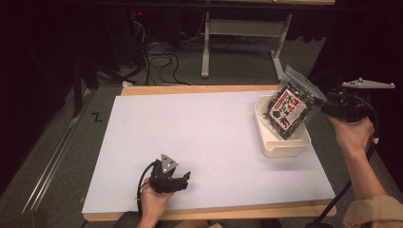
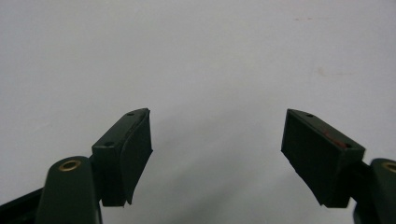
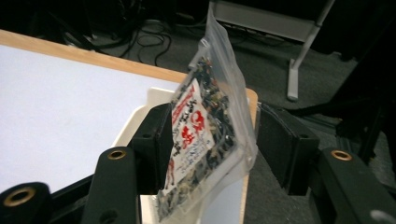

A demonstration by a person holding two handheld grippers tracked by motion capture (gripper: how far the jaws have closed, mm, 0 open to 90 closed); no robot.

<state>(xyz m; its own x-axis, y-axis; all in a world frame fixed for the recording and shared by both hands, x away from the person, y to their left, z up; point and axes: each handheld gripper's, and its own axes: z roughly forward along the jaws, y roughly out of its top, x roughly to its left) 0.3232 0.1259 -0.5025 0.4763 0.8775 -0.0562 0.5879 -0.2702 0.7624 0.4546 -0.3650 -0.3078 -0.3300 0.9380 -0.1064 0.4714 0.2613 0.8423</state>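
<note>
A clear zip bag of dark dried seaweed (image 1: 291, 107) with a red-and-white label hangs tilted over a white plastic bin (image 1: 285, 148) at the table's right edge. Its lower end reaches down into the bin. My right gripper (image 1: 317, 108) holds the bag from the right. In the right gripper view the bag (image 3: 205, 126) stands between the two black jaws, pressed against the left one, with the bin's rim (image 3: 135, 116) behind it. My left gripper (image 1: 183, 180) rests low near the front edge, and its jaws (image 2: 217, 140) stand wide open over bare white tabletop.
The white table surface (image 1: 199, 133) has a wooden border. Beyond the far edge the floor carries tangled cables (image 1: 159, 59) and the legs of a white frame (image 1: 206, 47). The bin sits close to the table's right side.
</note>
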